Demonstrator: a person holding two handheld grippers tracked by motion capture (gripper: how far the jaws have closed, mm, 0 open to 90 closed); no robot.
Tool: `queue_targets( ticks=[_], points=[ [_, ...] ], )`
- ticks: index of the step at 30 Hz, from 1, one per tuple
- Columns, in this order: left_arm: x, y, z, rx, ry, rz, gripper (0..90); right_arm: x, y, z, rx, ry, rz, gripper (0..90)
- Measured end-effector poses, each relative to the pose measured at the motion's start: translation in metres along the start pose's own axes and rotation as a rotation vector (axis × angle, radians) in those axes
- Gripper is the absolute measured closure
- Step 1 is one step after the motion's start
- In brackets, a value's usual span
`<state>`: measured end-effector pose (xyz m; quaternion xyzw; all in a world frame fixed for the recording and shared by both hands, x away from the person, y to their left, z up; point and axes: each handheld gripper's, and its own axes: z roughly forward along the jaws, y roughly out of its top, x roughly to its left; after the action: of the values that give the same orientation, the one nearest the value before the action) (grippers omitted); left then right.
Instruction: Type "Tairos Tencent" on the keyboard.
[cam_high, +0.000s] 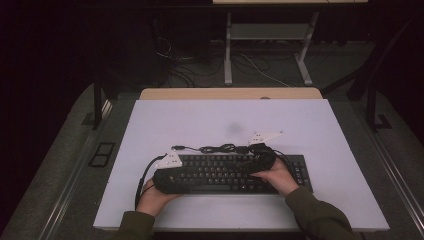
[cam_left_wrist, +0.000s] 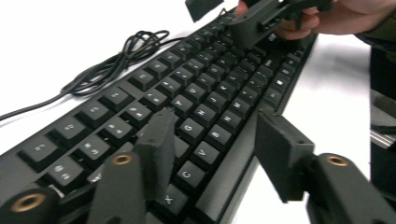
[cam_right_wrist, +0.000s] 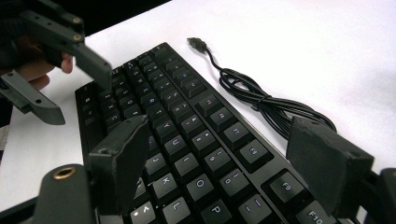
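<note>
A black keyboard lies lengthwise on the white table top, its coiled black cable just behind it. My left gripper hovers over the keyboard's left end. In the left gripper view it stands open, one jaw low over the letter keys and the other beyond the keyboard's near edge. My right gripper is over the right half. In the right gripper view it is open wide, one jaw above the letter rows and the other at the function-key edge near the cable.
The cable's USB plug lies loose on the table behind the keyboard. A wooden strip runs along the table's far edge. Beyond it stand desk legs and floor cables in the dark.
</note>
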<state>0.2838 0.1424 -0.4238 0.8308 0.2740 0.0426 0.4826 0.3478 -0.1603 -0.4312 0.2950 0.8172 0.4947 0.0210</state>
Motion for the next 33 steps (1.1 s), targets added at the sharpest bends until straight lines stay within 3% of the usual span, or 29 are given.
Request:
queue_targets(
  ticks=[11,16,33],
  points=[
    [-0.006,-0.001,0.007,0.046,-0.063,0.026,78.7,-0.001,-0.001,0.000,0.003,-0.003,0.000,20.9],
    [-0.006,-0.001,0.009,0.067,-0.064,0.032,87.9,-0.001,-0.001,0.000,0.003,-0.006,-0.003,20.9],
    [-0.003,-0.007,0.017,0.123,-0.050,0.043,88.8,-0.001,-0.001,0.001,0.006,-0.006,-0.003,20.9]
  ],
)
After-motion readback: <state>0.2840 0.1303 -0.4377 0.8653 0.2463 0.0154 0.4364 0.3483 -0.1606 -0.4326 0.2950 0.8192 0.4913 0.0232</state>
